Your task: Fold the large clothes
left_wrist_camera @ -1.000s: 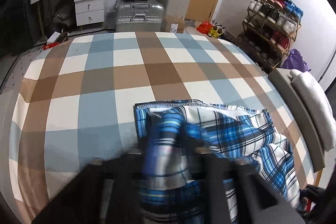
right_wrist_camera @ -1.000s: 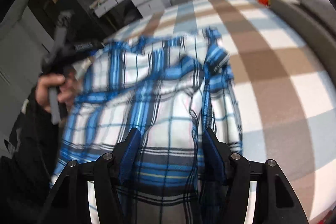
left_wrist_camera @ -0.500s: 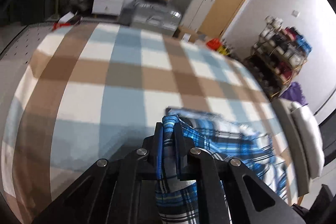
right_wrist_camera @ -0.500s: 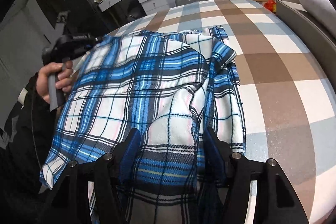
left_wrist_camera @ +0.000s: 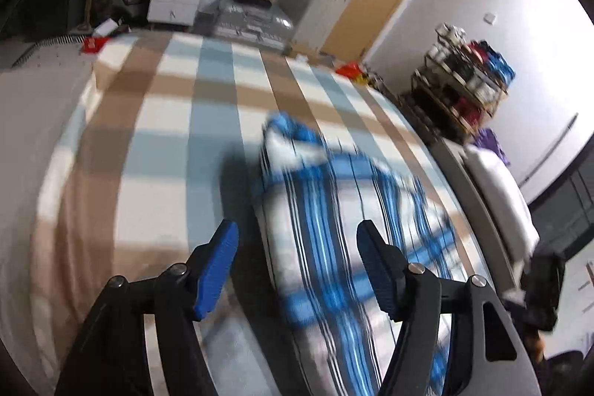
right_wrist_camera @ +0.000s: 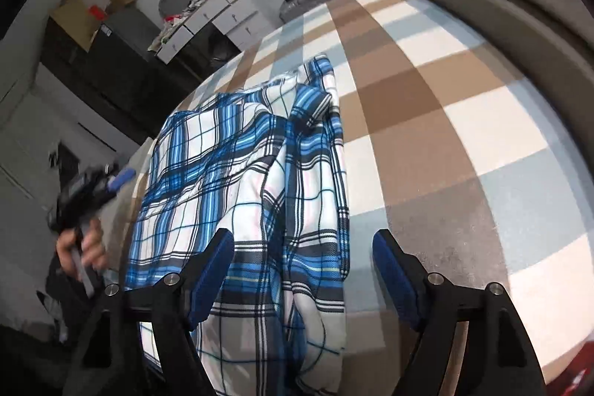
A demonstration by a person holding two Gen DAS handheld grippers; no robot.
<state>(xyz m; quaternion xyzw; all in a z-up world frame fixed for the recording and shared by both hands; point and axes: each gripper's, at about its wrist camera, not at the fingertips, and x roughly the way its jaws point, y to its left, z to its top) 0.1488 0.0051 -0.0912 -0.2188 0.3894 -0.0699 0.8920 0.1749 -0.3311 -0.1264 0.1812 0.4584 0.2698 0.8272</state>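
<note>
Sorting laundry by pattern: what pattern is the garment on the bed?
Blue, white and black plaid garment; clearest in the right wrist view.

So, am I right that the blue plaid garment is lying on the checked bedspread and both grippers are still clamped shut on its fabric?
Not quite. The blue plaid garment does lie on the checked bedspread, but neither gripper is clamped on it. The left gripper and right gripper have just been opening, and their blue pads stand clear of the fabric. Each wrist view shows this for its own gripper.
</note>
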